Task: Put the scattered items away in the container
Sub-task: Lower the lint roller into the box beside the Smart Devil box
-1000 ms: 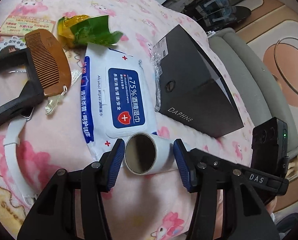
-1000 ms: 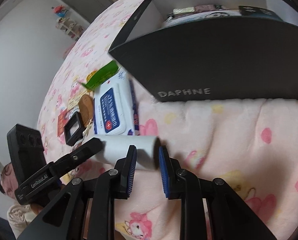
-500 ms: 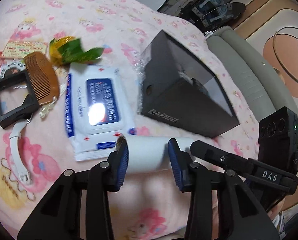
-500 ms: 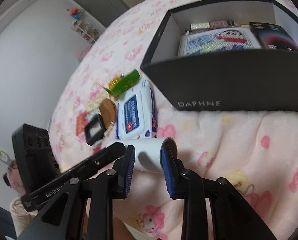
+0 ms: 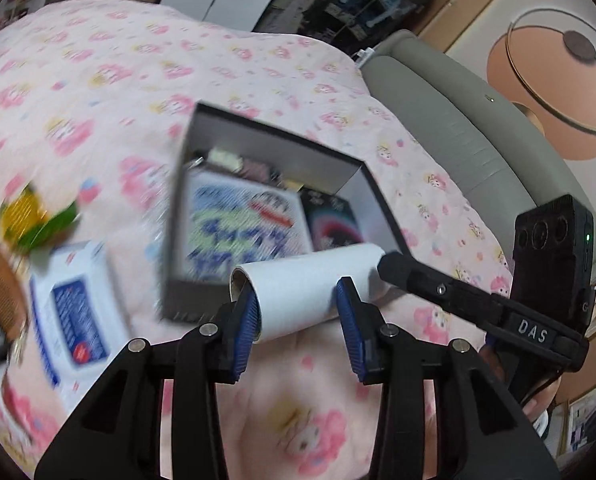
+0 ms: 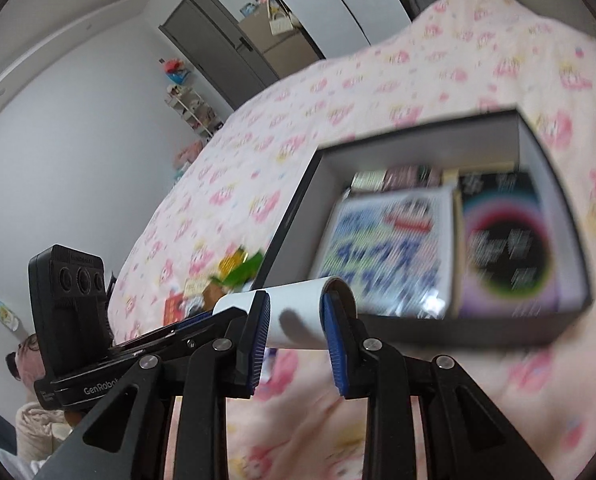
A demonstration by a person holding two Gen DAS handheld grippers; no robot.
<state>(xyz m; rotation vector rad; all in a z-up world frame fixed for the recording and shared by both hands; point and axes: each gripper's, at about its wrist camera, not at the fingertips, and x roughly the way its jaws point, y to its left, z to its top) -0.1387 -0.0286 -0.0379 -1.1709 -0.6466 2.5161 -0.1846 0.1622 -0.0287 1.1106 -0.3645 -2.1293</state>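
A white cardboard tube [image 5: 305,280] hangs in the air above the pink bedspread, just in front of the open black box [image 5: 282,132]. My left gripper [image 5: 298,312] is shut on the tube near its left end. My right gripper [image 6: 296,320] is shut on the other end of the tube [image 6: 294,304], whose open mouth faces the box [image 6: 417,128]. The box holds a cartoon-printed pack [image 6: 385,240], a black pack [image 6: 505,248] and small items along its back wall.
Left of the box, a wipes pack [image 5: 74,320], a wooden comb [image 5: 2,284] and a green-yellow wrapper [image 5: 38,220] lie on the bedspread [image 5: 98,80]. A grey padded edge [image 5: 457,120] borders the bed on the right.
The left gripper closed on the tube, and both grippers lifted it off the bedspread. Both views now look down into the box from higher up.
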